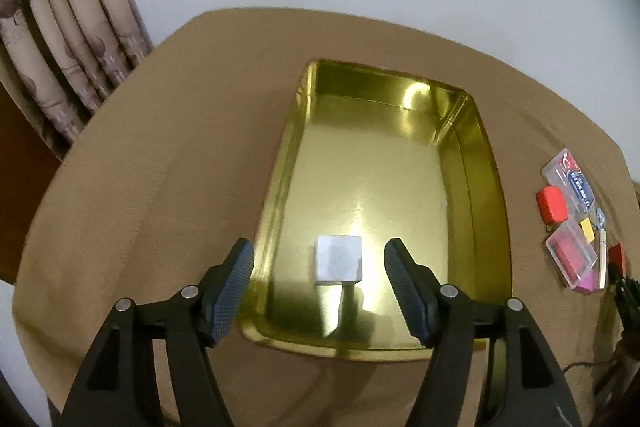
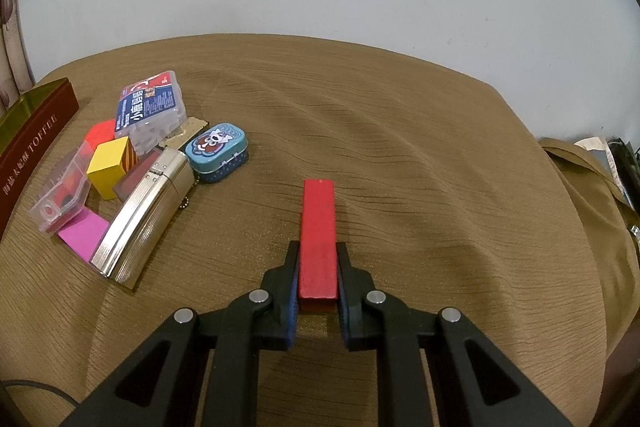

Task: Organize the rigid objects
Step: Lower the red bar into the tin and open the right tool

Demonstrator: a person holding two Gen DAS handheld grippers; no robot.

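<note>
Low in the frame, the left gripper (image 1: 319, 285) hangs spread over the gold tin (image 1: 486, 163) where a silver block (image 1: 338, 259) sits, while the right gripper (image 2: 318, 277) pinches a red block (image 2: 318, 227), seemingly next for packing.

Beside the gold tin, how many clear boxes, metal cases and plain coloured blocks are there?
Clear plastic boxes: 2, labelled box, small box
Metal cases: 2, blue tin, silver case
Plain blocks: 4, red bar in right tongs, yellow block, red block, pink block
Total: 8
</note>
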